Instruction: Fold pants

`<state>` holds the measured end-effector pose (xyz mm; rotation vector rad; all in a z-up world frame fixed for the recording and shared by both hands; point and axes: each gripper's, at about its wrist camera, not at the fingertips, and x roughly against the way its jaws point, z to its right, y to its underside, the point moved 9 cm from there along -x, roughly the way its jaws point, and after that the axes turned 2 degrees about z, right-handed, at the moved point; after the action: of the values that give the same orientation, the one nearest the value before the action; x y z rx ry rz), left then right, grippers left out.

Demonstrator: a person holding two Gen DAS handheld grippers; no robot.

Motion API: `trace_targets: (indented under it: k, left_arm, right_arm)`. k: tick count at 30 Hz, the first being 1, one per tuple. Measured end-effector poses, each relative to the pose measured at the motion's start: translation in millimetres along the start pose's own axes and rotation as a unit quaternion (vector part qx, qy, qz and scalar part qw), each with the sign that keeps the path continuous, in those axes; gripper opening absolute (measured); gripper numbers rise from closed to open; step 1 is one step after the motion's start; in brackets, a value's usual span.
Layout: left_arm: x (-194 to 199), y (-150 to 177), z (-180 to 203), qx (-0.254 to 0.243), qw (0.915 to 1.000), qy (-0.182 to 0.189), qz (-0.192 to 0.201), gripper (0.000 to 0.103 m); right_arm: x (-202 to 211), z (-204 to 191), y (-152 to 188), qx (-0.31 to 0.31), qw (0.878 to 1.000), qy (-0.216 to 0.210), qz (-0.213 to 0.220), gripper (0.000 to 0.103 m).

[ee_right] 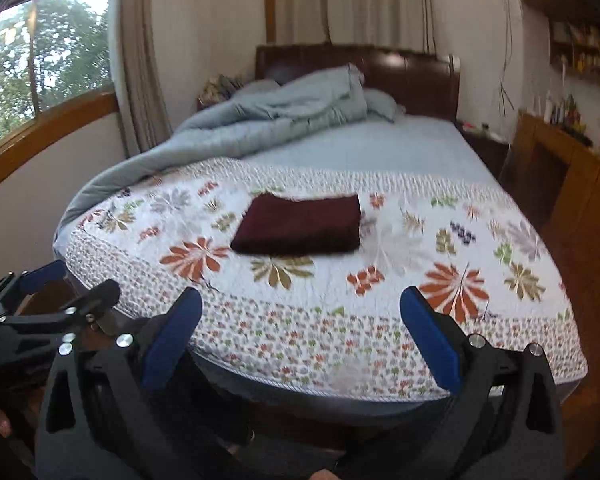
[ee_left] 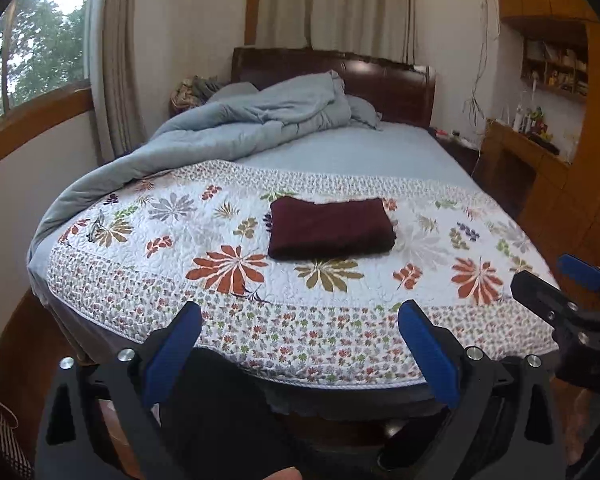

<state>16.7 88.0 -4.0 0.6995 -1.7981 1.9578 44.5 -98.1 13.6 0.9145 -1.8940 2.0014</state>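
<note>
The bed [ee_left: 420, 152] filled the middle of both wrist views, its foot half covered by a floral quilt [ee_left: 340, 320] and a grey-blue duvet [ee_left: 260, 120] heaped toward the headboard in the upper centre. On the quilt lay the maroon pants [ee_left: 331, 227], folded into a compact rectangle with its long axis running left to right across the frame, flat and squared.

The pants sat well apart from both grippers, up and ahead of the fingertips. In the left wrist view they lay just right of centre, above the gap between the fingers; in the right wrist view the pants [ee_right: 300, 226] lay centre-left. So the bundle rested between the two hands, neither clearly nearer.

The left gripper [ee_left: 300, 354] stood wide, nothing between its blue pads, over the foot edge of the bed. The right gripper [ee_right: 300, 340] was likewise spread wide and empty; it also showed at the right edge of the left view.

Judging by the tidy rectangle and both hands clear of it, the folding looked complete, and any further move would call for reaching forward across the quilt to the bundle's short ends.
</note>
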Motion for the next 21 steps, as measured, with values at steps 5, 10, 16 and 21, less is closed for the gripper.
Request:
trace_targets:
  k: [5, 10, 16, 21]
  left_arm:
    - [15.2, -9.4, -0.1, 0.005, 0.9998, -0.001, 0.019, 0.099]
    - [15.6, -9.0, -0.9, 0.008, 0.9997, -0.003, 0.021, 0.099]
    - [0.7, -0.4, -3.4, 0.016, 0.9998, -0.005, 0.008, 0.099]
    - [-14.7, 8.5, -4.8, 0.023, 0.9997, -0.006, -0.005, 0.099]
  right_arm:
    - [20.7, -4.3, -9.6, 0.013, 1.000, 0.005, 0.027, 0.100]
    - [6.8, 0.1, 5.7, 0.008, 1.000, 0.008, -0.001, 0.100]
    - [-13.2, 6.9, 20.5, -0.001, 1.000, 0.014, -0.027, 0.100]
    - [-30.3, 12.0, 27.6, -0.007, 0.999, 0.018, -0.045, 0.100]
